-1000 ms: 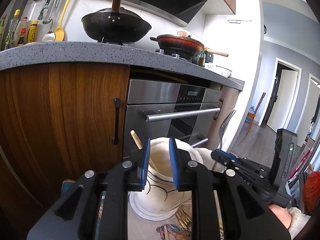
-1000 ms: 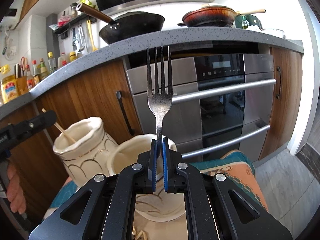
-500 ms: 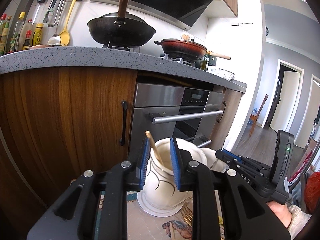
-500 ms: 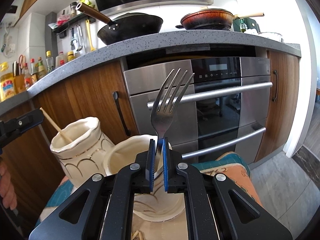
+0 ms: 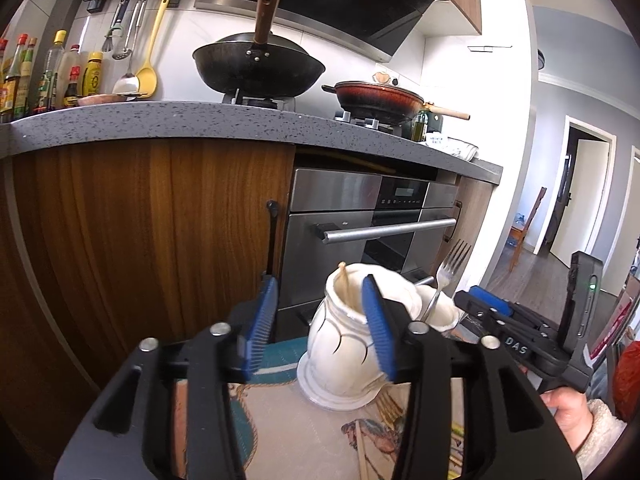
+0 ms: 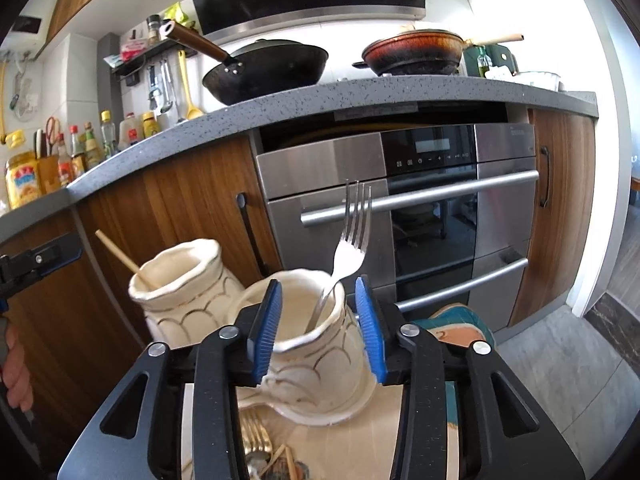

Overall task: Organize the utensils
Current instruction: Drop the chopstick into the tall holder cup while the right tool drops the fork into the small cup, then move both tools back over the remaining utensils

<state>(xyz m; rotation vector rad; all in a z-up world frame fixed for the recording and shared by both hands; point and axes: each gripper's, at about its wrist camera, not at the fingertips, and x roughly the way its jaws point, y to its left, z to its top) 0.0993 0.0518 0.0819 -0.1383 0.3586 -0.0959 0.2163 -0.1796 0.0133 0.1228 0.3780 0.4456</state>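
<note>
A: What is the setting, from largest thing down?

B: A kitchen: a grey speckled counter (image 6: 360, 92) over wood cabinets and 1 steel oven (image 6: 400, 208). On the hob stand 2 pans, 1 black wok (image 5: 258, 66) and 1 reddish pan (image 5: 378, 98).

A: How are the 2 grippers posed?

B: Both point forward and slightly downward over a patterned cloth (image 5: 304, 432). The left gripper (image 5: 318, 328) has jaws spread, having just been opening; its right pad overlaps the left vase in view, and I cannot tell whether it touches. The right gripper (image 6: 316, 326) has also just been opening. Its blue pads stand on either side of the right vase, not pinching the fork. A hand (image 5: 568, 412) holds its handle.

A: And the utensils?

B: 2 cream vases sit side by side. The left vase (image 6: 182, 284) holds 1 wooden chopstick (image 6: 118, 254), leaning left. The right vase (image 6: 316, 344) holds 1 silver fork (image 6: 352, 240), tines up, leaning on the rim. More gold-coloured cutlery (image 6: 254, 436) lies on the cloth in front of the vases; the count is unclear.
</note>
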